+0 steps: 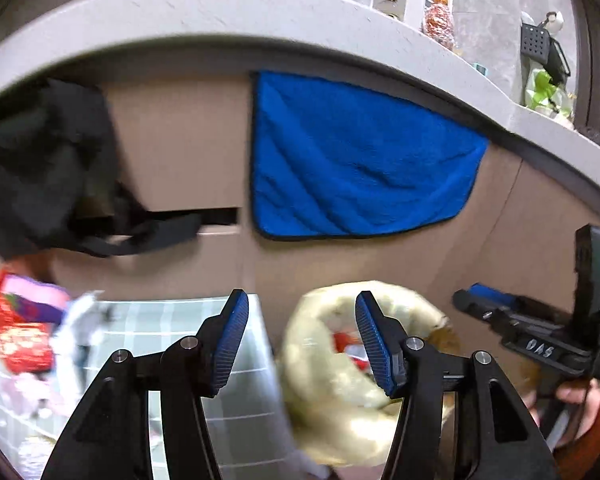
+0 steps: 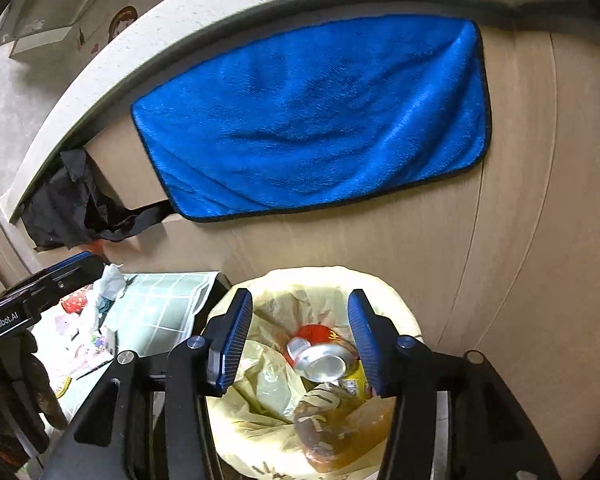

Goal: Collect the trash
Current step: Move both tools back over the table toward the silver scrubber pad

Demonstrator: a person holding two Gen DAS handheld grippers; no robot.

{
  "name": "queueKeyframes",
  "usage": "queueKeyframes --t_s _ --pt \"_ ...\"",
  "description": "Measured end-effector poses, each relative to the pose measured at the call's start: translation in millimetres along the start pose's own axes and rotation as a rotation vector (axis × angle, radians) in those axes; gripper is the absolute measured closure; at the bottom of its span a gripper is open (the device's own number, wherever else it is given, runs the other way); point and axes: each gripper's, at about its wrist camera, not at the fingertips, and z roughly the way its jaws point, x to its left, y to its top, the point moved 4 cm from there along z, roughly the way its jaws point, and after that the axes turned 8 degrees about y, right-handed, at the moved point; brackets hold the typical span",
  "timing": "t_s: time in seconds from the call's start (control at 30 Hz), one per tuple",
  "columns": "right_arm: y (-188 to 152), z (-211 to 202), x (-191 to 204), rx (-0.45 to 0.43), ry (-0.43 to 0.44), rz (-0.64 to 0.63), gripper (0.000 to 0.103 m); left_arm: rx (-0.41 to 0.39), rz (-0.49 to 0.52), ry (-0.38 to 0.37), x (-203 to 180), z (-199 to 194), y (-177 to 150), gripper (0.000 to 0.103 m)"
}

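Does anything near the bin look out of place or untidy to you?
Yes: wrappers and crumpled paper lie scattered on the tiled surface left of the lined bin, not in it. A black bag hangs crumpled from the gap under the counter.

Your right gripper [image 2: 300, 336] hangs over the lined bin, jaws apart.

You look down between its blue-padded fingers [image 2: 232, 340] into a trash bin [image 2: 396, 304] lined with a pale yellow bag; nothing sits between the pads. In the bag lies a crushed red and silver drink can [image 2: 320, 356], with a brownish wrapper [image 2: 332, 428] below it nearer you. Left of the bin, a checked pale green cloth [image 2: 164, 304] carries crumpled white paper [image 2: 110, 280] and a red patterned packet [image 2: 74, 304]. Your left gripper [image 2: 40, 292] reaches in from the left edge above that litter. Behind, a blue towel [image 2: 316, 120] hangs on the tan cabinet front [image 2: 520, 200], and a black plastic bag [image 2: 68, 204] hangs at the drawer gap under the countertop [image 2: 100, 80].
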Motion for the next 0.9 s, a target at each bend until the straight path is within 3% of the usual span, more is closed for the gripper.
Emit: queueKeyframes --t_s 0.2,0.43,0.6,0.9 --pt "-1.5 -10.1 33.8 -0.03 0.031 -0.03 0.056 -0.054 0.024 0.118 41.2 -42.6 -8.5 0.046" --pt "1.0 -22.0 106.1 -0.076 0.083 -0.109 0.056 -0.091 -0.02 0.158 91.9 -86.3 -17.7 0.046" --pt "3.7 -28.1 164.4 -0.103 0.054 -0.206 0.054 -0.122 -0.055 0.177 135.0 -119.2 -25.5 0.046" --pt "-8.0 -10.9 256.5 -0.046 0.103 -0.297 0.053 -0.167 -0.099 0.249 212.3 -173.3 -42.2 0.046"
